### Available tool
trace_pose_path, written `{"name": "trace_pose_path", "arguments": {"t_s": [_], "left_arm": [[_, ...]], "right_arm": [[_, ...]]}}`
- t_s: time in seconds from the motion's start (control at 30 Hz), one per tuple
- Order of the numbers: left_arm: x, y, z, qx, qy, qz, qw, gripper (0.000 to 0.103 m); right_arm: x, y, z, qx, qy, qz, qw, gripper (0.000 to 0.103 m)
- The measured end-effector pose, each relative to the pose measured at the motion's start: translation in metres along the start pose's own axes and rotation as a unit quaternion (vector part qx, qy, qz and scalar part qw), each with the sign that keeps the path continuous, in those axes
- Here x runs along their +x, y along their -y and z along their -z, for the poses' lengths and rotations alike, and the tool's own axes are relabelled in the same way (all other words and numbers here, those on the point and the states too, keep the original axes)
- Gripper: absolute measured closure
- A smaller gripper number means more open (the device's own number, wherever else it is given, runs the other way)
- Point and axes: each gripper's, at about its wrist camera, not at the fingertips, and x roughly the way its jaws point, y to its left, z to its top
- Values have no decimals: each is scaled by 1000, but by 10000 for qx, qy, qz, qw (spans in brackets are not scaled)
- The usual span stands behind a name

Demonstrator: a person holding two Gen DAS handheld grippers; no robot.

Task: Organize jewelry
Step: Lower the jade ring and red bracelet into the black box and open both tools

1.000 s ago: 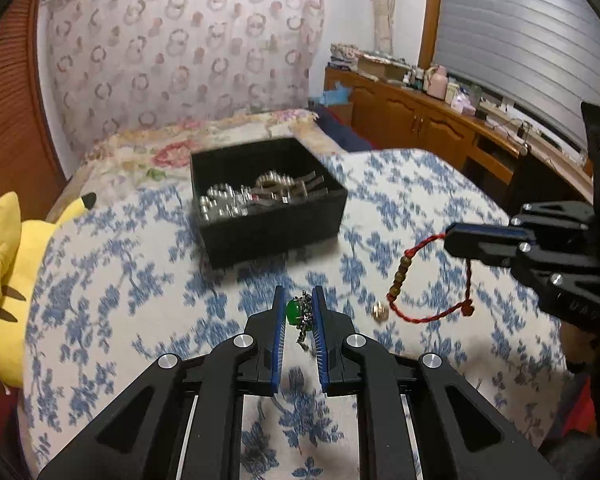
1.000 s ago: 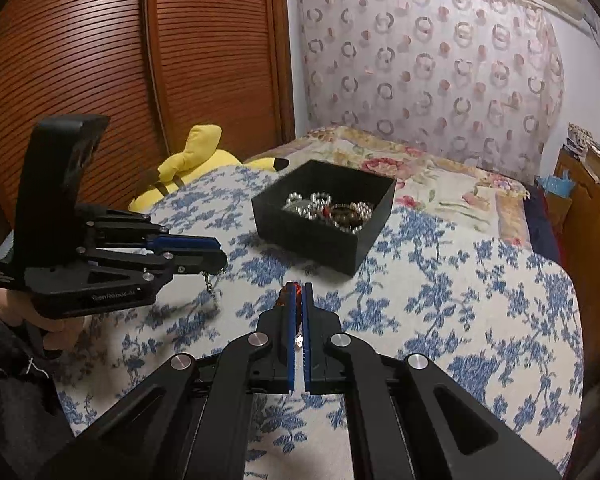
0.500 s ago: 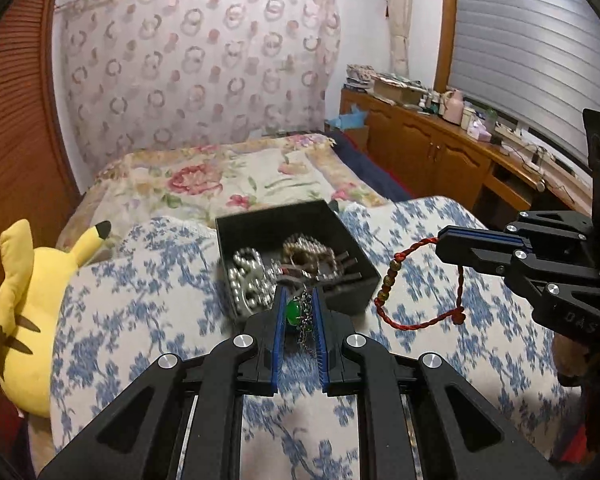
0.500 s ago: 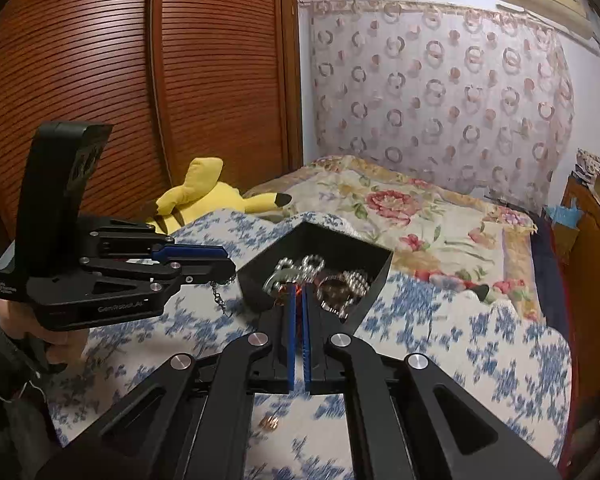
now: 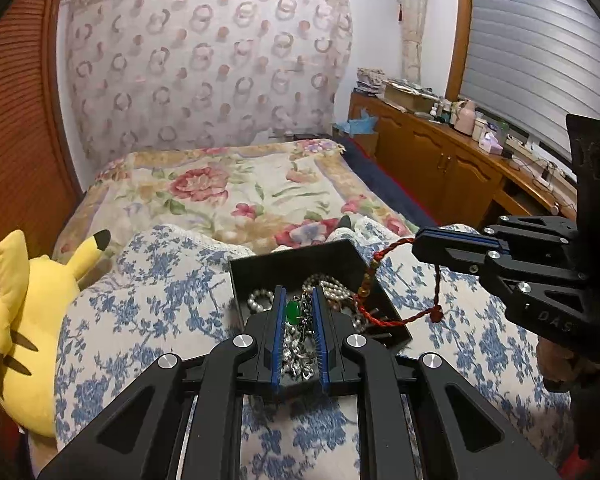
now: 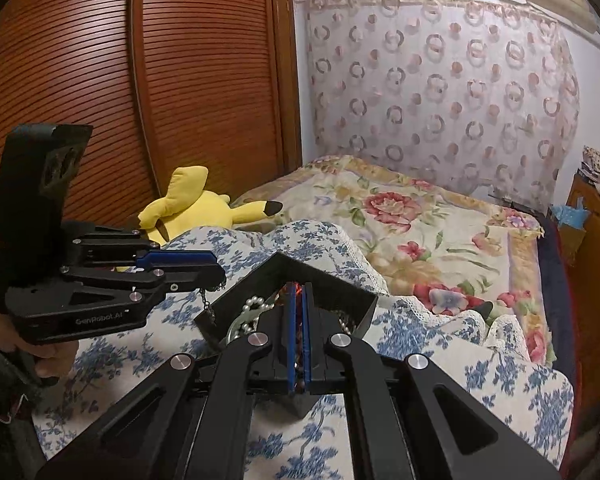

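Note:
A black open box (image 5: 300, 266) with pearls and metal chains in it sits on the blue-flowered cloth; it also shows in the right wrist view (image 6: 324, 282). My left gripper (image 5: 297, 298) is shut on a green-stone silver chain necklace (image 5: 293, 312) and holds it over the box. My right gripper (image 5: 418, 242) is shut on a red cord bracelet (image 5: 404, 280) with brown beads, which hangs over the box's right rim. In the right wrist view the right gripper (image 6: 297, 292) pinches the red cord (image 6: 297, 289), and the left gripper (image 6: 215, 268) dangles its chain (image 6: 207, 306) at the box's left corner.
A yellow plush toy (image 5: 23, 320) lies at the cloth's left edge, by a wooden slatted wardrobe (image 6: 139, 100). A floral bedspread (image 5: 235, 192) lies beyond the box. Wooden cabinets (image 5: 440, 160) with clutter on top run along the right wall.
Both grippers have moved forward with their jewelry and now hang over the black box. The small gold piece on the cloth is out of view.

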Motion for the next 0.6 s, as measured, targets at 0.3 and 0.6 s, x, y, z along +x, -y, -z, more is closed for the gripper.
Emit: {"name": "trace_pose_path", "arguments": {"t_s": [0.3, 0.6], "left_arm": [[25, -13, -14, -34, -86, -15, 10000, 91], [50, -17, -23, -31, -216, -19, 9998, 91]], "right_arm": [[47, 14, -1, 206, -341, -167, 9991, 100], [66, 16, 11, 228, -599, -91, 9979, 97]]}}
